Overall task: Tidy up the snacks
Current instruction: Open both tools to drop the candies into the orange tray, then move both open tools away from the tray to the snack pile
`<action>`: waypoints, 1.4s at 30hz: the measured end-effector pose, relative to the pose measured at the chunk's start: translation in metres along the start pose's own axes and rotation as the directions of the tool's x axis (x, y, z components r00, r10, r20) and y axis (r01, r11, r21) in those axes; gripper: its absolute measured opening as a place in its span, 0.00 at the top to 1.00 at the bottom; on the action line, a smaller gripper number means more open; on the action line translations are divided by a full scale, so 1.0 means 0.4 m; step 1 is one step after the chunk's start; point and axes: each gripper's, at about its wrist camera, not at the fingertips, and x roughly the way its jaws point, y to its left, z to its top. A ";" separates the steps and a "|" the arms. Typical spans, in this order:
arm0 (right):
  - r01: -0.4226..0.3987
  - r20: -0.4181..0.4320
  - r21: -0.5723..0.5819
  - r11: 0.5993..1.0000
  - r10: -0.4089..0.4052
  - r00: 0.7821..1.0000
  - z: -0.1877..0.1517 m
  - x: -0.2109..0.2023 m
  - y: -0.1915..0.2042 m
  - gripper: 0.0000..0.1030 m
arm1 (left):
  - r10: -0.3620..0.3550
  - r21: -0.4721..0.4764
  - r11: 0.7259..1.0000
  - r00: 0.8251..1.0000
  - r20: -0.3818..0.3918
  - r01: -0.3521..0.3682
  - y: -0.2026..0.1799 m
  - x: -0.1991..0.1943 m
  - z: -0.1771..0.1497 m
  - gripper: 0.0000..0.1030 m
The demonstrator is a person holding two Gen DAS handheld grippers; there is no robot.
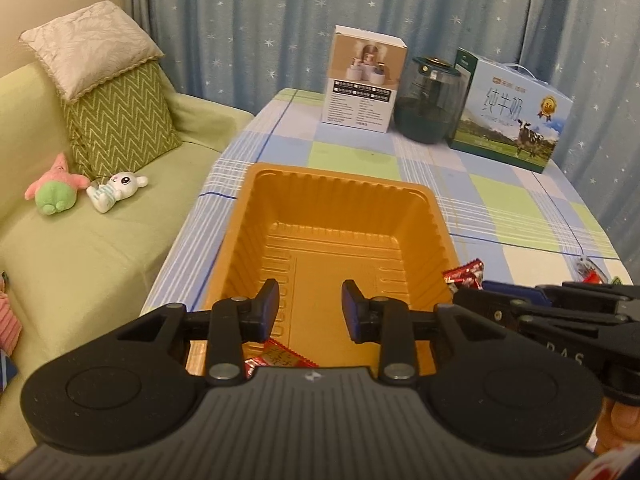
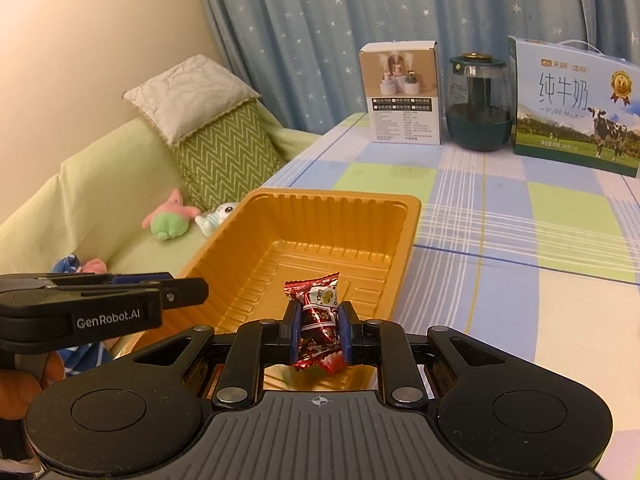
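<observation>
Two grippers work over the gold tray [image 2: 404, 216]: your right gripper [image 2: 319, 334] pinches a red candy [image 2: 318, 312] above the near end, ready to drop, while your left gripper [image 1: 310, 310] stands parted and empty, an orange-red snack [image 1: 280, 356] lying beneath it.

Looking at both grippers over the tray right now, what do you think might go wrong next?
1. The right gripper pinches the red candy above the near end of the gold tray; released too far back, it might miss the tray.
2. The left gripper, open, hangs close beside it; the two could bump.
3. The tray sits near the table edge by the sofa; a nudge could tip it off.
</observation>
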 end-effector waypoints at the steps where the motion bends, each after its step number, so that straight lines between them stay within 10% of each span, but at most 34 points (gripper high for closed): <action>1: -0.003 -0.002 -0.003 1.000 0.003 1.000 -0.001 0.001 0.002 0.81 | 0.004 -0.005 1.000 1.000 0.003 -0.004 0.003 -0.002 0.001 0.70; 13: -0.070 -0.009 -0.035 0.997 0.070 0.998 -0.004 0.019 0.022 0.79 | 0.019 -0.030 0.999 1.000 0.018 -0.019 0.020 -0.012 0.003 0.68; 17: -0.060 0.021 -0.022 0.998 0.061 0.998 -0.006 0.009 0.013 0.42 | 0.014 -0.025 1.000 1.000 0.018 -0.013 0.015 -0.013 0.002 0.67; 42: 0.063 0.077 0.028 0.998 -0.065 0.995 -0.011 -0.085 -0.098 0.42 | -0.062 0.040 0.997 0.997 0.036 0.061 -0.107 -0.012 0.015 0.62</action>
